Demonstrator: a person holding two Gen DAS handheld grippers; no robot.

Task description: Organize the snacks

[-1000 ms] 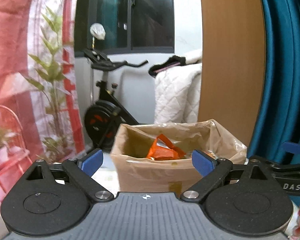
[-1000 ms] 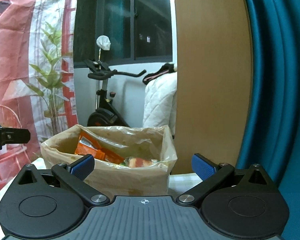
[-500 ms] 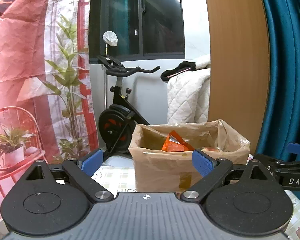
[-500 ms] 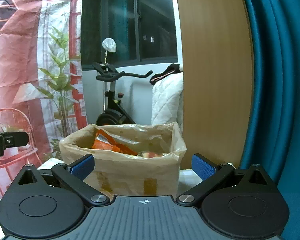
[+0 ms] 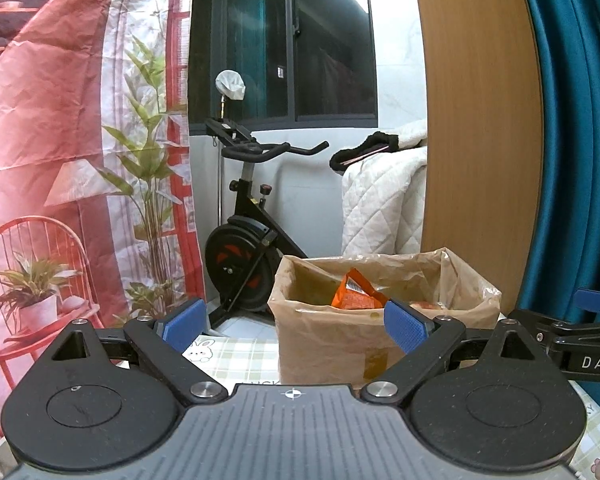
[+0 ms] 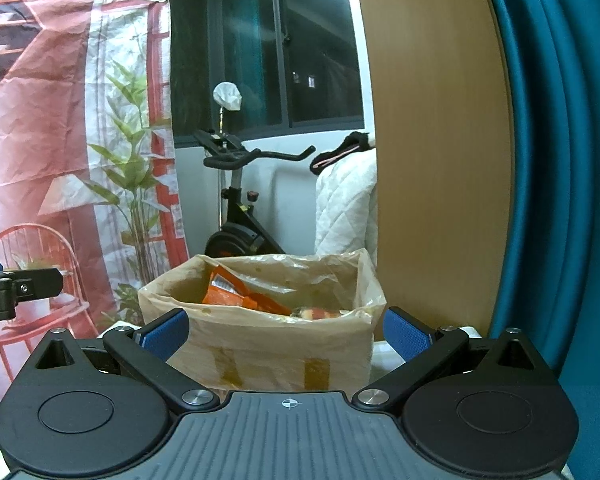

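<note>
A cardboard box lined with a brown plastic bag [image 5: 340, 344] [image 6: 268, 344] stands on a checked tablecloth. Inside it leans an orange snack packet [image 5: 350, 294] [image 6: 230, 292], with a red and yellow packet [image 6: 316, 313] beside it. My left gripper [image 5: 294, 322] is open and holds nothing, hovering short of the box's left front. My right gripper [image 6: 286, 332] is open too, level with the box's front wall and back from it. Each gripper shows at the edge of the other's view: the right gripper [image 5: 580, 332] and the left gripper [image 6: 12, 288].
An exercise bike [image 5: 252, 248] stands behind the box. A printed red backdrop [image 5: 60, 160] hangs on the left. A wooden panel [image 5: 480, 140] and a teal curtain [image 5: 580, 120] rise on the right, with a white quilt [image 5: 380, 200] between.
Both grippers have drawn back and up from the box, so it looks smaller and lower. More of the tablecloth shows in front of it. The jaws stay open.
</note>
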